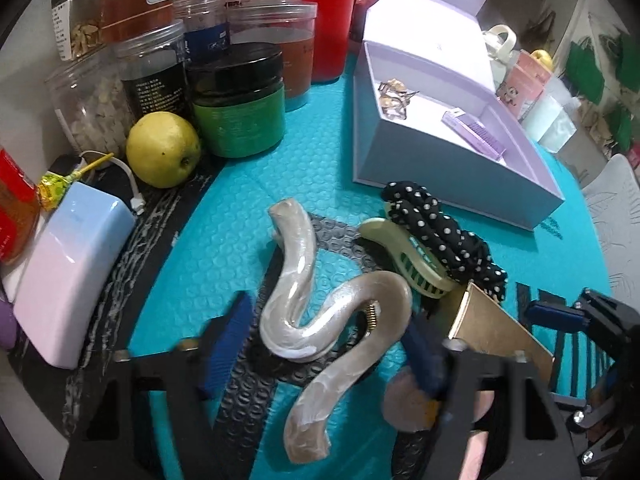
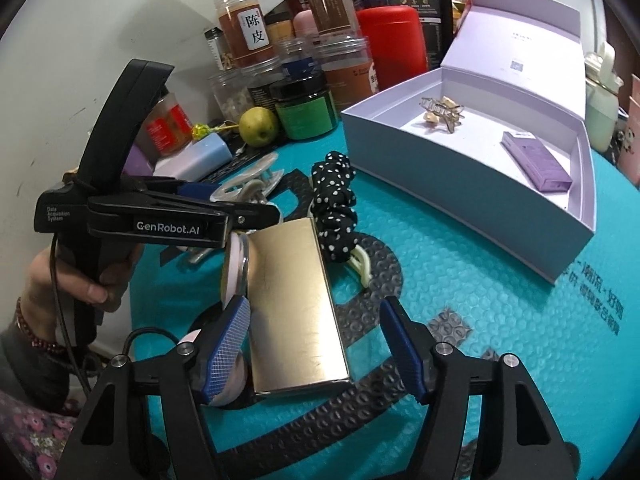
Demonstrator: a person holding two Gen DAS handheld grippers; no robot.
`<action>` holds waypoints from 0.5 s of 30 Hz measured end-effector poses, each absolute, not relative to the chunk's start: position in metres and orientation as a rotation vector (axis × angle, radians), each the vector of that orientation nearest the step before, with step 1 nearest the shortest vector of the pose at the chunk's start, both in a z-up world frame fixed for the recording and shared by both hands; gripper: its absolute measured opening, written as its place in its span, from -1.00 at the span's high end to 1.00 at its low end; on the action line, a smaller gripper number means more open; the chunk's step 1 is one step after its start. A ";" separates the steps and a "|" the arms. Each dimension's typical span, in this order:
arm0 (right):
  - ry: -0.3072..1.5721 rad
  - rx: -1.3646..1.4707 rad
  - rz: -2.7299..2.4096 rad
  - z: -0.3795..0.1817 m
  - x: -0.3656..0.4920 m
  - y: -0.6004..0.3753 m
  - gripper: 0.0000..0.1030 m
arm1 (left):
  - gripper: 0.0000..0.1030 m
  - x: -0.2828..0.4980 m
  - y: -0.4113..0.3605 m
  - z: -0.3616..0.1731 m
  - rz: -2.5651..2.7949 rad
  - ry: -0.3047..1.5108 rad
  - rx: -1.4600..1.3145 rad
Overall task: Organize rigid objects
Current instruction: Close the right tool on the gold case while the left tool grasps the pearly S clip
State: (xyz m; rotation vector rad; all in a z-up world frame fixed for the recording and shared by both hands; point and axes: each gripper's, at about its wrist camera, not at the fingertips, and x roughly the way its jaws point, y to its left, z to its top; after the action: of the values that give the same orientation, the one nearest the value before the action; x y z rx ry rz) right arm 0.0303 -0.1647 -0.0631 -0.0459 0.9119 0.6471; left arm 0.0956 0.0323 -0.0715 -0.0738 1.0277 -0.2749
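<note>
A pearly S-shaped hair claw [image 1: 304,312] lies on the teal bubble mat [image 1: 224,240]. My left gripper [image 1: 324,352] straddles it, and a gap shows at the left pad [image 1: 226,344], so it is open. A flat gold box [image 2: 296,300] lies between the pads of my right gripper [image 2: 314,344], open, with room at the right pad [image 2: 400,344]. A pink round disc [image 2: 232,272] leans against the gold box's left side. A black polka-dot hair tie [image 2: 334,200] lies over a green claw clip [image 1: 412,264]. The open lilac box [image 2: 460,184] holds a metal hair clip [image 2: 442,114] and a purple case [image 2: 536,164].
Jars [image 1: 236,100], a red canister [image 1: 328,20] and a lemon [image 1: 162,150] crowd the back left. A pastel power bank [image 1: 68,276] and a lollipop [image 1: 52,190] sit at the left edge. A person's hand [image 2: 92,280] holds the left gripper's handle.
</note>
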 end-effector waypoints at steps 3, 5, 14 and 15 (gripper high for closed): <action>0.926 -0.057 0.645 -0.066 0.032 -0.162 -0.32 | -0.07 0.092 0.033 -0.071 -0.270 0.996 -0.081; 0.936 -0.057 0.650 -0.068 0.034 -0.160 -0.33 | -0.07 0.090 0.032 -0.070 -0.259 0.983 -0.057; 0.961 -0.060 0.671 -0.077 0.042 -0.151 0.07 | -0.07 0.072 0.045 -0.051 -0.191 0.927 -0.041; 0.957 -0.063 0.673 -0.077 0.041 -0.151 0.07 | -0.07 0.070 0.046 -0.048 -0.190 0.923 -0.045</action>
State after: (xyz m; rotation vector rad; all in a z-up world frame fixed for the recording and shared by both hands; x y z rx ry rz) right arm 0.0414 -0.1508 -0.0768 -0.0628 0.9565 0.6729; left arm 0.0702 0.0460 -0.0480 -0.0447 0.9228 -0.1901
